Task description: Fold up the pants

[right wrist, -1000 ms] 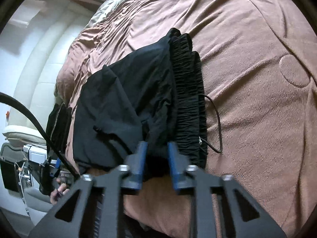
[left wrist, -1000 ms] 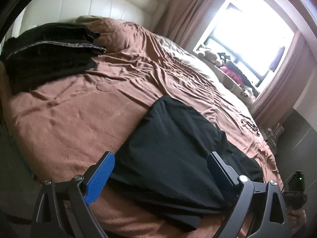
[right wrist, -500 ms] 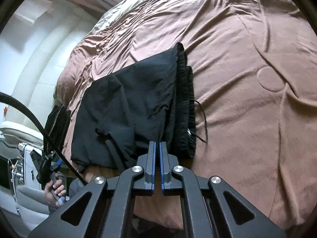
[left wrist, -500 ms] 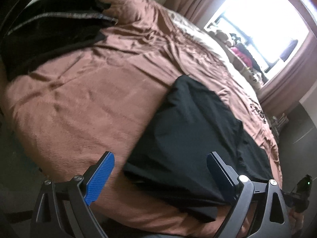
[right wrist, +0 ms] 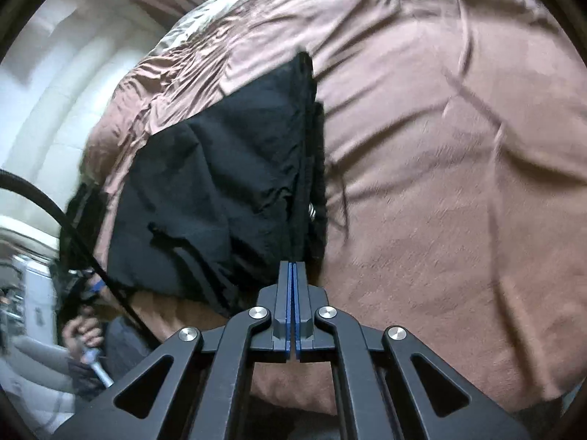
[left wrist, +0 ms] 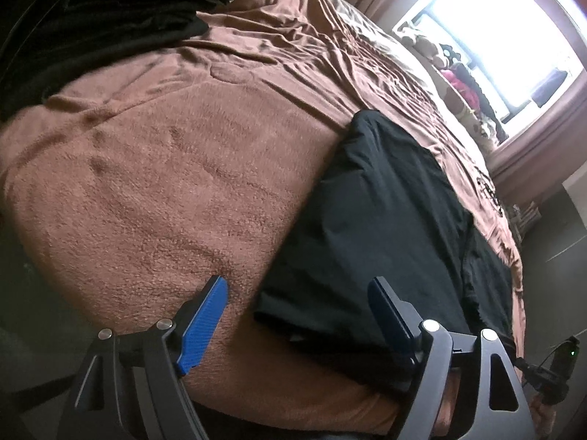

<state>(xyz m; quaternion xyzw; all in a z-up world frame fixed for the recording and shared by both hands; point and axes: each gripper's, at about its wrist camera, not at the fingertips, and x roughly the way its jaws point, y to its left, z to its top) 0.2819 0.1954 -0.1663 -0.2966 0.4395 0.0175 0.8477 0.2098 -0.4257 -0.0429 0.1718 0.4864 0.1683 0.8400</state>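
Observation:
Black pants [left wrist: 385,220] lie partly folded on the brown blanket [left wrist: 183,154] near the bed's front edge. My left gripper [left wrist: 299,282] hovers low over their near left corner. Its jaws are closing, with the corner between the blue pads [left wrist: 205,315] and neither pad touching cloth. In the right wrist view the pants [right wrist: 220,183] spread to the left. Their gathered waistband [right wrist: 308,154] runs as a taut ridge straight into my right gripper [right wrist: 292,266], which is shut on it. A drawstring [right wrist: 343,198] trails beside the waistband.
A stack of dark folded clothes [left wrist: 110,18] sits at the bed's far left by the white headboard [right wrist: 55,91]. A bright window [left wrist: 495,29] with soft toys lies beyond. A black cable [right wrist: 73,227] and a person's hand [right wrist: 80,333] are at the lower left.
My left gripper sank toward the bed edge, now frames the pants' near corner, and its jaws narrowed. My right gripper closed on the waistband and drew it up into a ridge.

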